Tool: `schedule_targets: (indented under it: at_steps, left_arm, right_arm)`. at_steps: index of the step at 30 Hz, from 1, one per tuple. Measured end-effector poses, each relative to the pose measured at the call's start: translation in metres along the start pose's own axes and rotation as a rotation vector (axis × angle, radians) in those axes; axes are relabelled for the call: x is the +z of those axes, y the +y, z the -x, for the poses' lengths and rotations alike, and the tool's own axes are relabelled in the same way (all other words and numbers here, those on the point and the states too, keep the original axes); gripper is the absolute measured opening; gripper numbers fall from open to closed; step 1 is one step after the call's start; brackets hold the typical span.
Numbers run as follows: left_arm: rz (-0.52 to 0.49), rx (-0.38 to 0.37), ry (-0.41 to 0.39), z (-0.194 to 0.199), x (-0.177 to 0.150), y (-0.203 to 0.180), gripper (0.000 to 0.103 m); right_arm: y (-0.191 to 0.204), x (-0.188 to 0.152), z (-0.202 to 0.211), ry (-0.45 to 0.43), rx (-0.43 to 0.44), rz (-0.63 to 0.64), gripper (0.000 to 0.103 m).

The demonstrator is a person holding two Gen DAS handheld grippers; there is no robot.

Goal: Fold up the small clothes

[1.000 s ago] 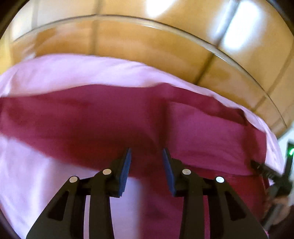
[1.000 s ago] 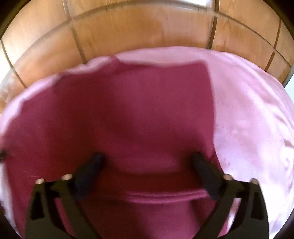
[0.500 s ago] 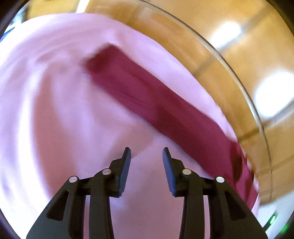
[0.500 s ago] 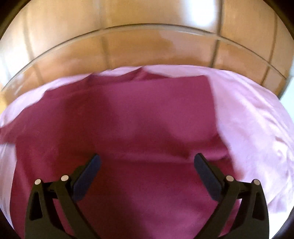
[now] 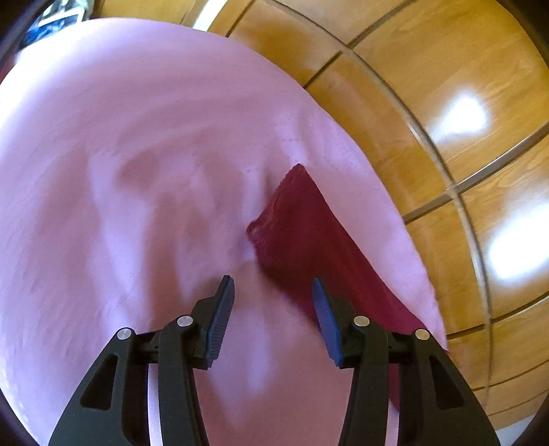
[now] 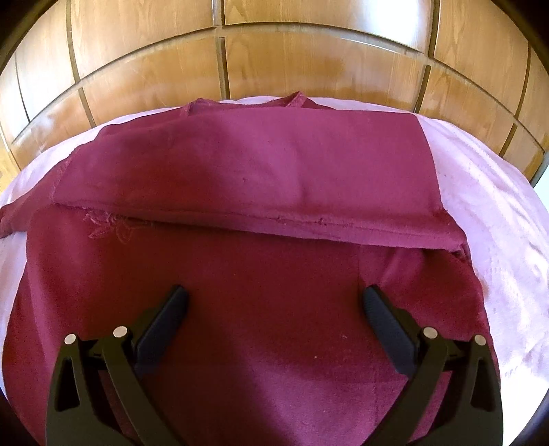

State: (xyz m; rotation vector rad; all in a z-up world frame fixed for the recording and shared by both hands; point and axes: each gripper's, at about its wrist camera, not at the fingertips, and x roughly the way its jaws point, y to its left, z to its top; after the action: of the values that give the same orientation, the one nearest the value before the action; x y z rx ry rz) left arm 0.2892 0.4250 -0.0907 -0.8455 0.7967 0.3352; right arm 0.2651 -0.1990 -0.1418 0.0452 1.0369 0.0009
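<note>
A dark maroon garment (image 6: pixel 274 308) lies spread on a pink cloth (image 6: pixel 497 219). Its far part is folded back toward me, and the hem (image 6: pixel 308 223) runs across the middle of the right wrist view. A faint stitched flower (image 6: pixel 109 228) shows at the left, just under that hem. My right gripper (image 6: pixel 274 308) hovers over the near half with its jaws wide open and nothing between them. In the left wrist view only a narrow end of the garment (image 5: pixel 302 233) shows. My left gripper (image 5: pixel 272 295) stands open over the pink cloth (image 5: pixel 137 171), at the edge of that end.
Glossy wooden panels (image 6: pixel 274 51) rise beyond the pink cloth's far edge; in the left wrist view the wooden panels (image 5: pixel 446 103) fill the right side. Some dark clutter (image 5: pixel 58 17) shows at the top left corner there.
The left gripper has swept sideways along the garment to its narrow end, rolling as it went, with its jaws a little wider. The right gripper shifted slightly; the folded-over hem now shows sharply.
</note>
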Motion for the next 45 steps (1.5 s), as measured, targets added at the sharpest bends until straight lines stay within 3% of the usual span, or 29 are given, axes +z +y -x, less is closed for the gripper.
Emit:
schedule_targets:
  at_steps: [6, 8, 10, 12, 16, 21, 24, 26, 29, 32, 33, 36, 38, 42, 44, 45]
  left_arm:
    - [-0.031, 0.093, 0.003, -0.03, 0.022, -0.014, 0.044]
    - [-0.066, 0.084, 0.019, -0.034, 0.023, -0.022, 0.005]
    - [-0.092, 0.052, 0.005, -0.027, 0.02, -0.034, 0.005]
    - [-0.145, -0.057, -0.018, -0.008, 0.01, -0.056, 0.005]
    - [-0.271, -0.267, -0.018, 0.031, -0.03, -0.113, 0.005]
    - [-0.436, -0.428, 0.057, 0.051, -0.105, -0.184, 0.005]
    - [-0.535, -0.466, 0.108, 0.05, -0.157, -0.217, 0.005]
    - [-0.573, -0.479, 0.184, 0.038, -0.191, -0.233, 0.005]
    - [-0.657, -0.445, 0.242, 0.024, -0.237, -0.249, 0.005]
    - [-0.73, -0.42, 0.292, 0.014, -0.269, -0.253, 0.005]
    - [-0.751, -0.409, 0.291, 0.013, -0.275, -0.255, 0.005]
    - [-0.778, -0.396, 0.299, 0.013, -0.287, -0.253, 0.005]
    - [-0.792, -0.387, 0.29, 0.013, -0.291, -0.251, 0.005]
    - [-0.823, -0.397, 0.285, 0.014, -0.299, -0.254, 0.01]
    - [-0.838, -0.419, 0.29, 0.018, -0.3, -0.253, 0.03]
    - [-0.844, -0.424, 0.284, 0.022, -0.299, -0.249, 0.036]
  right_arm:
    - [-0.001, -0.004, 0.003, -0.005, -0.006, 0.004, 0.101]
    - [-0.001, -0.003, 0.002, -0.005, -0.006, 0.004, 0.101]
    - [-0.001, -0.003, 0.002, -0.005, -0.006, 0.004, 0.101]
    - [-0.001, -0.003, 0.001, -0.007, -0.004, 0.002, 0.101]
    - [-0.002, -0.005, 0.003, -0.009, -0.004, -0.002, 0.101]
    - [-0.002, -0.006, 0.003, -0.01, 0.002, -0.007, 0.101]
    - [-0.003, -0.006, 0.003, -0.009, 0.008, -0.012, 0.101]
    - [-0.004, -0.005, 0.003, -0.004, 0.017, -0.017, 0.101]
    - [-0.007, 0.0, 0.005, 0.018, 0.042, -0.037, 0.101]
    - [-0.012, 0.013, 0.014, 0.019, 0.166, -0.128, 0.089]
    - [-0.012, 0.019, 0.017, 0.025, 0.252, -0.167, 0.083]
    - [0.001, 0.038, 0.018, 0.064, 0.552, -0.275, 0.082]
    - [0.019, 0.048, 0.012, 0.1, 0.685, -0.313, 0.086]
    - [0.054, 0.06, -0.007, 0.174, 0.78, -0.341, 0.088]
    - [0.075, 0.063, -0.018, 0.214, 0.767, -0.307, 0.071]
    - [0.085, 0.064, -0.021, 0.231, 0.731, -0.276, 0.044]
